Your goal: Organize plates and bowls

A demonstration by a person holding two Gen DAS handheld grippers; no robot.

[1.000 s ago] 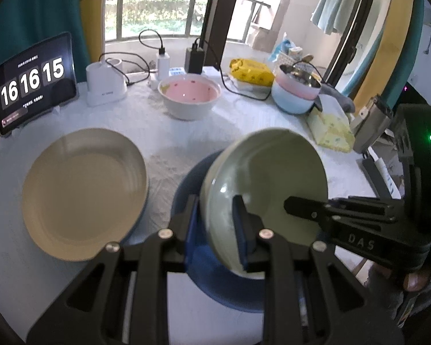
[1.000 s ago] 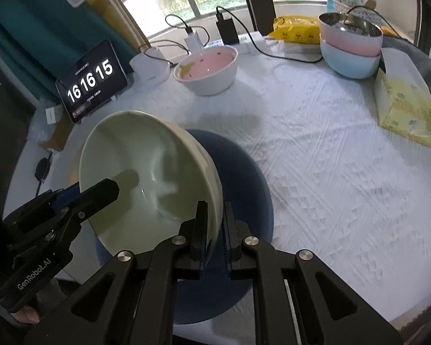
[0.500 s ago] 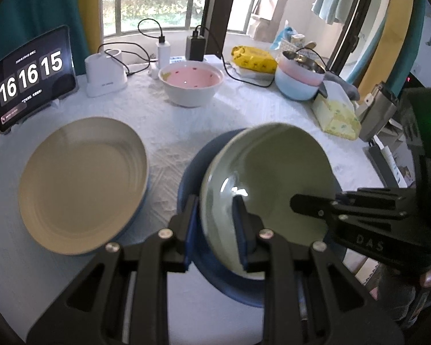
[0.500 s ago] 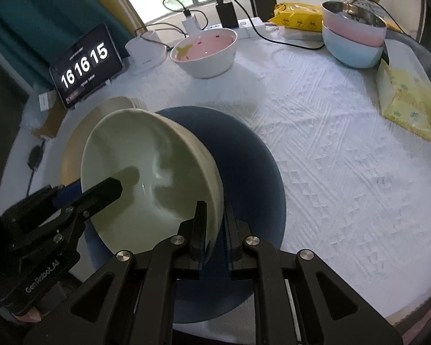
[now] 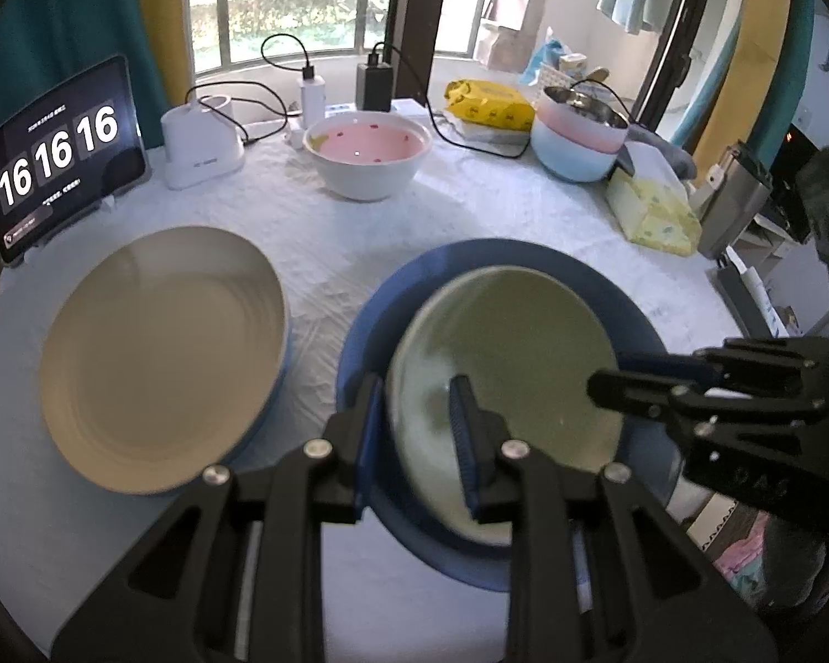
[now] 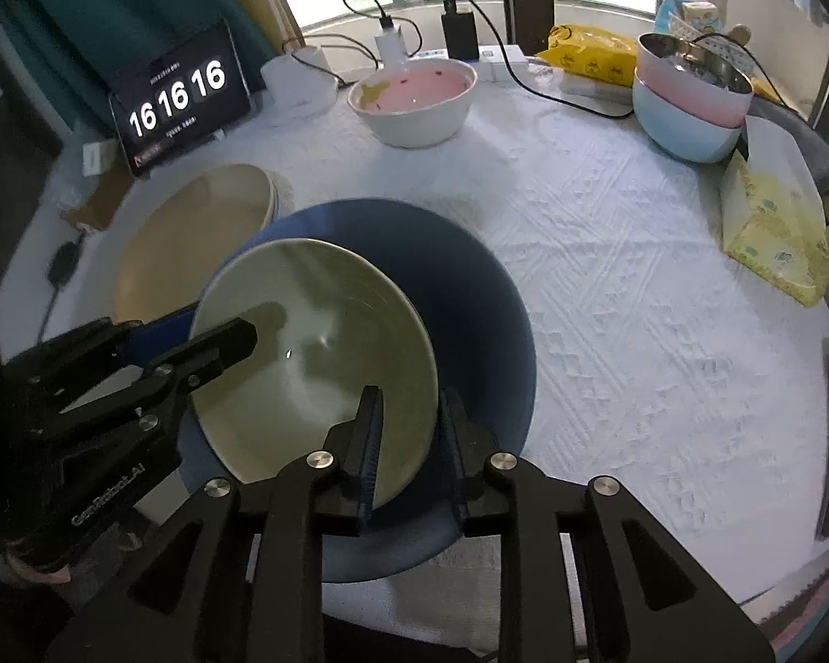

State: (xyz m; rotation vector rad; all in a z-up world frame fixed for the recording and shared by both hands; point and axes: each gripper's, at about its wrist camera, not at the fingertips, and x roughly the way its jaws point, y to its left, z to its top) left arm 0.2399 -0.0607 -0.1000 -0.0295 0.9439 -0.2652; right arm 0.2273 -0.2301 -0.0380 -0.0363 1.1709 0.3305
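Tablecloth (image 6: 608, 254); green bowl (image 6: 315, 353) mouth-up on blue plate (image 6: 470, 298).

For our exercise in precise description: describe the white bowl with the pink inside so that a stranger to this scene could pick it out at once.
Start at the black tablet clock propped at the table's far left edge. Moving right, past the white charging dock, stands a round white bowl with a pink, speckled inside. Unlike the stacked pink and pale-blue bowls further right, it stands alone and has a white outside.

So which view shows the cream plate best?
The left wrist view: the cream plate lies whole and unobstructed. In the right wrist view the blue plate and the left gripper cover part of it.
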